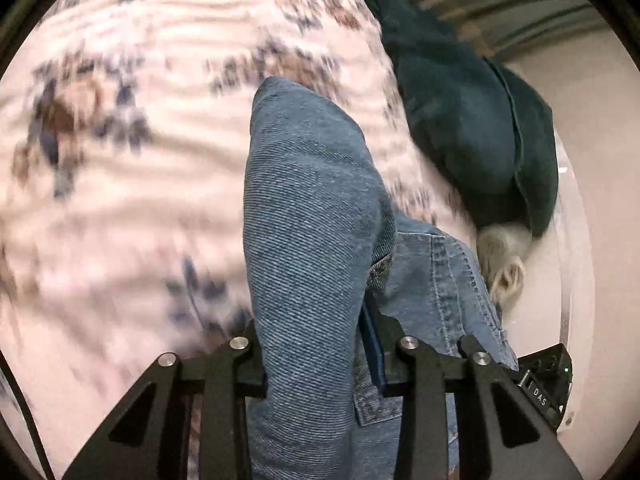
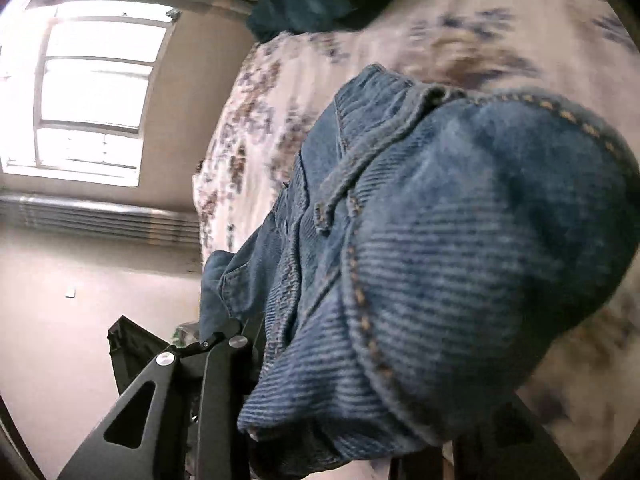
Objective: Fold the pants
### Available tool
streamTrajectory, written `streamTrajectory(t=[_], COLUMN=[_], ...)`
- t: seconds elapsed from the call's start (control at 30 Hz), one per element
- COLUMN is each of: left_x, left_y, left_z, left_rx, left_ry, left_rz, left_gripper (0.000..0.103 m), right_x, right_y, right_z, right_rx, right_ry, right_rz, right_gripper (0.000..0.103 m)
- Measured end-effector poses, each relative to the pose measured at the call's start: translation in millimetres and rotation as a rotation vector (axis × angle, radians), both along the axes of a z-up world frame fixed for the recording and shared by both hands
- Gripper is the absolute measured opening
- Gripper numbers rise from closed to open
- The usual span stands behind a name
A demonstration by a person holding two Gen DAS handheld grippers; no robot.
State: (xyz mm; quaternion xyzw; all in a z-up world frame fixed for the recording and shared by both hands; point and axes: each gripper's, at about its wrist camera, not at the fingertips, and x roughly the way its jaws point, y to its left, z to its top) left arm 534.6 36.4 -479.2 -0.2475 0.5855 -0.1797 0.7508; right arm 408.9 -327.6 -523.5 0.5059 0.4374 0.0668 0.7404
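Observation:
Blue denim pants rise from between the fingers of my left gripper, which is shut on a thick fold of the denim above a flowered bedspread. In the right wrist view the same pants bulge over my right gripper, with orange seam stitching and a belt loop showing. The right gripper is shut on the bunched denim; its right finger is hidden under the cloth.
A dark green pillow or garment lies at the bedspread's far edge, with a pale fringed thing beside it. The right wrist view shows a bright window, a wall heater and a beige wall. A black device is low right.

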Motion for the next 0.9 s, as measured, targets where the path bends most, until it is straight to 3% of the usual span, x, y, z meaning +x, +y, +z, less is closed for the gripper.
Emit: streamTrajectory(t=[0.17,0.3,0.4,0.43,0.5,0.53,0.6,0.73,0.9], left_x=[101.0,157.7,180.1,181.7,180.6,177.1,171.9,167.6,183.8], left_y=[42.3,63.6,72.3,76.4,88.2,95.7,98.5,87.4,90.0], left_z=[-13.6,-44.0,-107.7,-128.2,-148.3,-151.6,-149.6,-136.8,-139.0], left_rx=[0.050,0.088,0.126,0.142,0.124,0.070,0.049,0.105,0.135], left_ry=[-0.037,-0.050,0.031,0.065,0.085,0.080,0.069,0.018,0.021], left_rz=[0.010,-0.009,-0.046,-0.050,-0.027,-0.004,0.017,-0.005,-0.031], left_gripper=[0.031,0.032,0.037,0.044,0.052,0.053,0.053,0.042,0.042], right_x=[108.8,187.2,215.4,220.4,217.6,214.4,216.3,221.4,216.7], right_y=[50.8,84.8,95.5,97.7,97.6,97.3,94.6,100.3,117.6], right_z=[-24.7,-75.5,-131.8,-155.8,-177.7,-177.5,-170.6,-162.8,-146.2], right_rx=[0.020,0.042,0.039,0.044,0.098,0.112,0.099,0.069,0.043], right_ry=[-0.050,-0.065,0.021,0.094,0.123,0.112,0.115,0.137,0.124], right_rz=[0.024,0.022,0.035,0.054,0.073,0.084,0.078,0.032,0.040], right_gripper=[0.034,0.034,0.038,0.042,0.045,0.045,0.045,0.038,0.035])
